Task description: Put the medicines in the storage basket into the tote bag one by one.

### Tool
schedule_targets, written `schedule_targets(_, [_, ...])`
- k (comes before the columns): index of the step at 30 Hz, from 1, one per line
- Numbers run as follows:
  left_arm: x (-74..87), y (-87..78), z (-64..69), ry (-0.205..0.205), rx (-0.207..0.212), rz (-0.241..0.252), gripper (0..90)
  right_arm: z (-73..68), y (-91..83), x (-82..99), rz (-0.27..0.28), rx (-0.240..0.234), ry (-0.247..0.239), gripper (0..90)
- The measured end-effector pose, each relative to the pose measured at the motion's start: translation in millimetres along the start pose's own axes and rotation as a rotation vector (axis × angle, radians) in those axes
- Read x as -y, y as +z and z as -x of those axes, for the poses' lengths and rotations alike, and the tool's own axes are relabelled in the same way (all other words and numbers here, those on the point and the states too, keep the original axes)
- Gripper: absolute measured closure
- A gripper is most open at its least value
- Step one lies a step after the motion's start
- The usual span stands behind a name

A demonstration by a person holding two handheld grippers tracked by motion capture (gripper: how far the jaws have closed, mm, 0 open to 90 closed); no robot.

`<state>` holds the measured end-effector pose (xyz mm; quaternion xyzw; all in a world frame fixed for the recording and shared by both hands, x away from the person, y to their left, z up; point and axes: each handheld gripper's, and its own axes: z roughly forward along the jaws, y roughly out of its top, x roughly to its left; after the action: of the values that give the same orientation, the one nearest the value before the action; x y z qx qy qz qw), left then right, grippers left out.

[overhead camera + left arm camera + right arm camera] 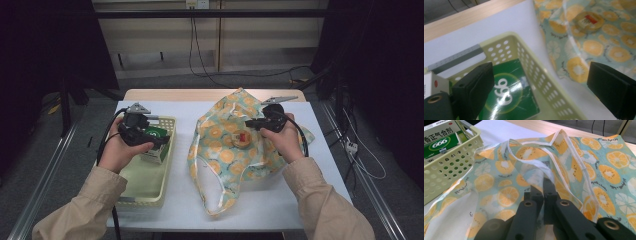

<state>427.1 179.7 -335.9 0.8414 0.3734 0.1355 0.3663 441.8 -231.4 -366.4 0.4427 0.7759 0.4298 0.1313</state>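
A green and white medicine box lies in the pale yellow perforated basket at the table's left. My left gripper hovers over the basket's right side. Its jaws stand wide open; one is above the box, the other is out past the rim. A fruit-print cloth bag is spread at the centre, and a round tan item with a red label rests in it. My right gripper is shut on the bag's fabric near its white-trimmed opening and holds it lifted.
The white table has bare room on its right and front. A wooden strip edges its far side. Cables run across the floor behind the table, and metal rails flank both sides.
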Motion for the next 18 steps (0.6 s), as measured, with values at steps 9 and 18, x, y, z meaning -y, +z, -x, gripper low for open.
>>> schedule_targets(9, [22.8,15.0,-18.4,-0.011,-0.043,-0.067,6.7,0.7,-1.1,0.2,-0.002,0.003,-0.001,89.8])
schedule_targets(18, [37.0,27.1,-26.2,-0.046,-0.067,-0.105,7.0,-0.6,0.3,0.2,-0.004,-0.002,-0.005,89.8])
